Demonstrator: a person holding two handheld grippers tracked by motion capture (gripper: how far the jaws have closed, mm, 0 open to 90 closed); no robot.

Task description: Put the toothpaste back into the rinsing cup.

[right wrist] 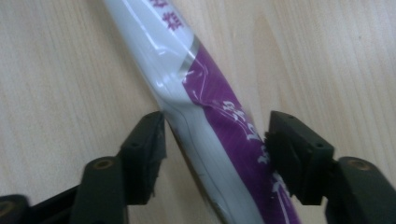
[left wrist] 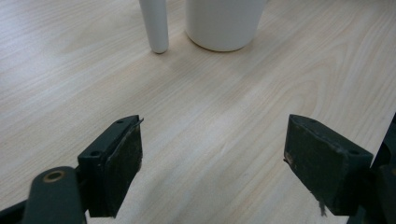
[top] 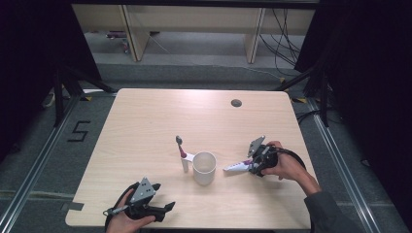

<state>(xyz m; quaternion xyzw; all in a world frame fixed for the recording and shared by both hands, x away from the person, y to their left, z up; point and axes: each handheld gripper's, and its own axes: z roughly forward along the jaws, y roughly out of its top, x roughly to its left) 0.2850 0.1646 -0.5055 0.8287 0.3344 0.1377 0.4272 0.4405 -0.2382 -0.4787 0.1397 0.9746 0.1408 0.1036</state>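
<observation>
R gripper [right wrist: 212, 135] low over table, jaws pinching toothpaste tube [right wrist: 210, 107].

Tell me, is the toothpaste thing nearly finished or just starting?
Mostly starting. Already done, it seems: the toothbrush with the white handle stands upright beside the white plastic cup. In hand: the right tool has its jaws against both sides of the white and purple toothpaste tube, which lies on the wooden table. Left: probably lifting the tube towards the cup. The left tool waits open, holding nothing.
</observation>
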